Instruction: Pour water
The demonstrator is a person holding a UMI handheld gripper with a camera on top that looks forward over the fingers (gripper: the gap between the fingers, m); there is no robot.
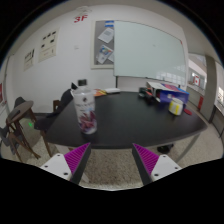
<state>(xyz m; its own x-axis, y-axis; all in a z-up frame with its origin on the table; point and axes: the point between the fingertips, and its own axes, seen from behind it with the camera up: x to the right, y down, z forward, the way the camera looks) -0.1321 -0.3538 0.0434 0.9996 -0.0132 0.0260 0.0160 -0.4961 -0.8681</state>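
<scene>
The gripper (110, 160) hangs in front of a dark table (130, 118), its two fingers spread wide apart with nothing between them; the magenta pads (76, 157) face each other across an open gap, and the pale floor (110, 175) shows through it. The fingers stop short of the table's near edge, touching nothing. On the table, near its left end and close to the near edge, stands a clear plastic bottle (86, 110) with a light cap and a pink and red label low on its body. It stands upright, long axis vertical, cap pointing at the ceiling, and lies beyond the left finger, well apart from it. What it holds cannot be made out. Toward the table's far right corner sits a cluster of coloured boxes (168, 98), yellow, blue and red among them, well away from the bottle. A chair (22, 125) stands just off the table's left end. Behind the table, a whiteboard (150, 58) hangs on the wall, with posters (104, 42) to its left.
</scene>
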